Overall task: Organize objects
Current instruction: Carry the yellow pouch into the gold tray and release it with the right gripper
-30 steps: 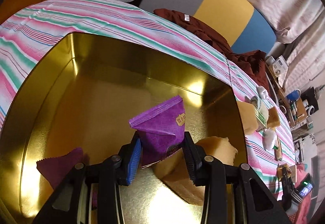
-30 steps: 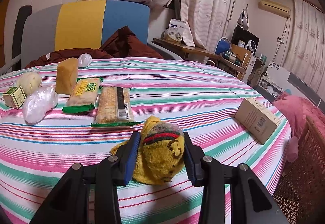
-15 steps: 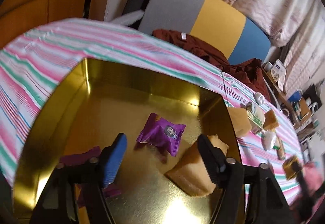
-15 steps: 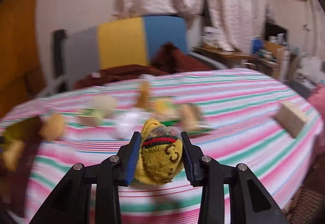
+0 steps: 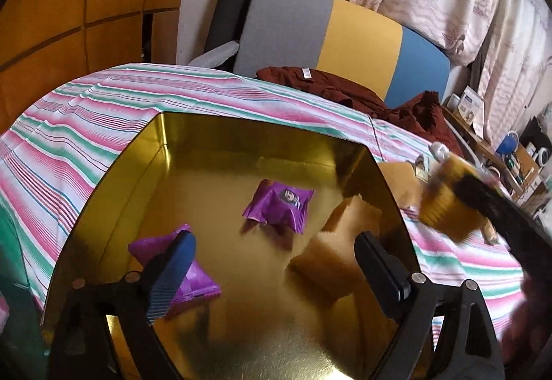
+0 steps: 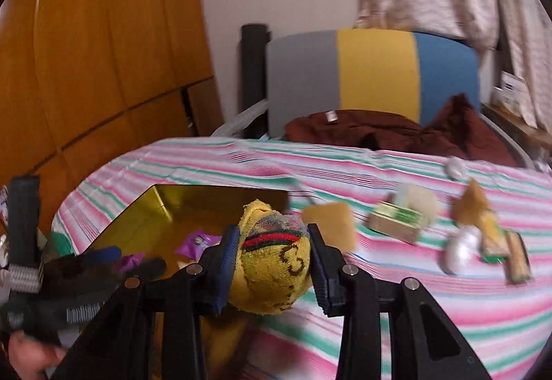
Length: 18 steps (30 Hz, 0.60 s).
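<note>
The striped surface [image 5: 103, 111] carries a gold tin [image 5: 207, 152] near its left edge. Two purple packets lie inside, one mid-floor [image 5: 279, 204], one by the left wall [image 5: 172, 262]. The left gripper [image 5: 272, 262] hangs above them, jaws just opened wide, nothing between. The right gripper [image 6: 274, 268] has its jaws clamped on a yellow sock [image 6: 272, 262] at the tin's right rim.

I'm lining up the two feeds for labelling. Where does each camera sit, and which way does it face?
Left wrist: on the left gripper, looking down into the gold tray with two purple packets; its open fingers show.
Right wrist: on the right gripper, facing across the striped table to the chair; its fingers, shut on a yellow sock, and a hand show.
Shared: tray, packets, table, chair.
</note>
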{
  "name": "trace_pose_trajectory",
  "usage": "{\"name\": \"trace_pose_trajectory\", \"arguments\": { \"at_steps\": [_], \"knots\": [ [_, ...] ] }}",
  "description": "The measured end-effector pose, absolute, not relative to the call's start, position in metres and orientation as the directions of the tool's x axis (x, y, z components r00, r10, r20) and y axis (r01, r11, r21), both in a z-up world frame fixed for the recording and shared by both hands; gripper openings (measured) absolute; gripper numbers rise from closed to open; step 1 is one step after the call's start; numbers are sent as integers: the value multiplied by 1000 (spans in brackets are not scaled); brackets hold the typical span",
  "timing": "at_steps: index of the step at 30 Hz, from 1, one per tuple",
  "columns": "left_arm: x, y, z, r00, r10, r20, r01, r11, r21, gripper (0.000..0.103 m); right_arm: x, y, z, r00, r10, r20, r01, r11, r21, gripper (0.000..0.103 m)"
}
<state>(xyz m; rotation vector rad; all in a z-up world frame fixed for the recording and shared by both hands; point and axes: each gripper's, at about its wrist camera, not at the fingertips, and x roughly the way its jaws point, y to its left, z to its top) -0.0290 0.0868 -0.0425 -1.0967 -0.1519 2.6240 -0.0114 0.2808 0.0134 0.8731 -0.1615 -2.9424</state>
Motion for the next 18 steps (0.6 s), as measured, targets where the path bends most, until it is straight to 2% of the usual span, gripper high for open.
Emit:
{"name": "trace_pose_trajectory", "arguments": {
  "at_steps": [6,13,15,18],
  "knots": [
    [-28,88,-47,-654,311,-689,-228,-950,-213,94,-68,257,0,-788,-98,-608,58,-995,85,38],
    [-29,86,-48,-645,314,-697,-214,-949,-230,94,-112,261,-21,-723,-53,-688,-15,-996,93,43],
    [-29,86,-49,-644,315,-697,-214,-949,-232,94,-113,265,-22,-720,-53,-692,-26,-994,103,48],
    [-27,89,-48,-643,320,-696,-223,-947,-229,94,-108,269,-19,-735,-54,-676,-38,-992,120,50]
  ]
}}
